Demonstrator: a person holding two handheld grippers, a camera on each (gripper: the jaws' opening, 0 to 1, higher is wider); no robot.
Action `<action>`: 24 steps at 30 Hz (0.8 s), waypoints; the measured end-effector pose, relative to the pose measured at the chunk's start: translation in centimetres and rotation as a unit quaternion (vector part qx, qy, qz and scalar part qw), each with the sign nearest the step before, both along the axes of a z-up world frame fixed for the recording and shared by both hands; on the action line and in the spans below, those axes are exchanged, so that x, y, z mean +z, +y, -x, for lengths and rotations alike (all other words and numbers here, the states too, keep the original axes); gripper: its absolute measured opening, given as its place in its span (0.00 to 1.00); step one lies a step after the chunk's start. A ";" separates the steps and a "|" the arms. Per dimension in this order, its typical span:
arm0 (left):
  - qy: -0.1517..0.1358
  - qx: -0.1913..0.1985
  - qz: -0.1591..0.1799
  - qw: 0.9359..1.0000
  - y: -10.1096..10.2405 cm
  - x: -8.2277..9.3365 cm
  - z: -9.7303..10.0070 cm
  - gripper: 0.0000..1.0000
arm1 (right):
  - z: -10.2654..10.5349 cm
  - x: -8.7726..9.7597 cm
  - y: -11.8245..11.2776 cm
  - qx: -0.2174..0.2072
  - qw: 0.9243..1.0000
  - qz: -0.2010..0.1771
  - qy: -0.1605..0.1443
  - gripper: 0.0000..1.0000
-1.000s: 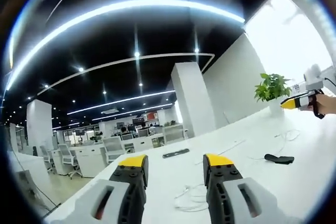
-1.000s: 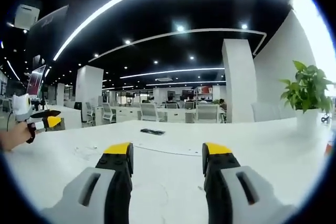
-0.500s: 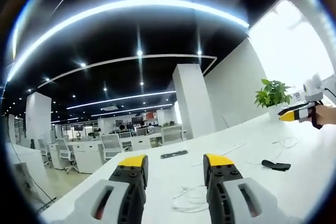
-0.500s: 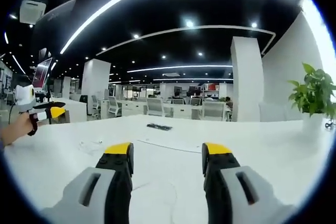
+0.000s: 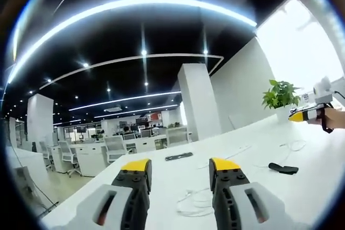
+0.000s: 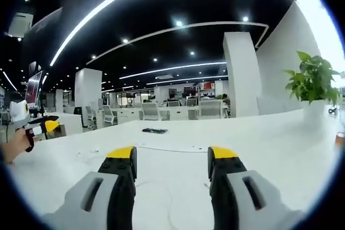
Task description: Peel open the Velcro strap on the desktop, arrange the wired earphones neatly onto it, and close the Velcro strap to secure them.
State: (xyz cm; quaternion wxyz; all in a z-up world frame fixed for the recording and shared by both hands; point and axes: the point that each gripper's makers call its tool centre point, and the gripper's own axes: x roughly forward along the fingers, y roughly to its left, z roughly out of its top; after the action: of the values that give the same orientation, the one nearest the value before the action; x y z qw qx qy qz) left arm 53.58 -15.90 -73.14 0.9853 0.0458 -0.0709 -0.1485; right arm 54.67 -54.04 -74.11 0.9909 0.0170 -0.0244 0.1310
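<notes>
Both pairs of jaws stand wide apart and hold nothing. Your left gripper [image 5: 180,172] is raised over the near part of the white desk [image 5: 318,171], and your right gripper [image 6: 171,161] is also above it, pointing across the room.

In the left gripper view, the Velcro strap [image 5: 283,168] lies flat on the desk, well to the right of your jaws; it is a small dark piece. The wired earphones [image 5: 195,201] lie as a loose white tangle just in front of your left jaws, and well apart from the strap.

I judge the strap is light and soft, so it will slide or lift if you pull only one end. Hold one end down with one gripper and take the free flap with the other. The earphone cable is thin, limp and slippery; take it in the middle of the bundle, not at one thread.

The left gripper view shows the strap, the earphones, and your right gripper near a potted plant [image 5: 280,94]. The right gripper view shows the strap not clearly; it shows a thin cable [image 6: 167,148] across the desk, a dark flat object [image 6: 154,131] farther away, and your left gripper at the left, held in your hand [image 6: 13,145].
</notes>
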 end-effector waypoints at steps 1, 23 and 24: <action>-0.002 -0.002 0.001 1.000 -0.1 0.1 0.1 0.46 | 0.0 0.0 -0.1 -0.001 1.000 -0.003 0.000 0.54; -0.003 -0.013 -0.009 1.000 -0.5 0.0 0.0 0.46 | 0.3 -0.6 4.7 0.085 0.996 0.032 0.021 0.50; -0.002 -0.015 -0.006 1.000 -0.6 0.0 0.0 0.46 | 0.4 -0.7 5.0 0.090 0.995 0.032 0.022 0.49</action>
State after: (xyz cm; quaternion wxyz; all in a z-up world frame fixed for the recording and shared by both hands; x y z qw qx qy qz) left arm 53.60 -16.50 -73.10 0.9824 0.0514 -0.0727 -0.1641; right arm 54.30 -49.00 -74.76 0.9755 -0.0098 0.0035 0.2200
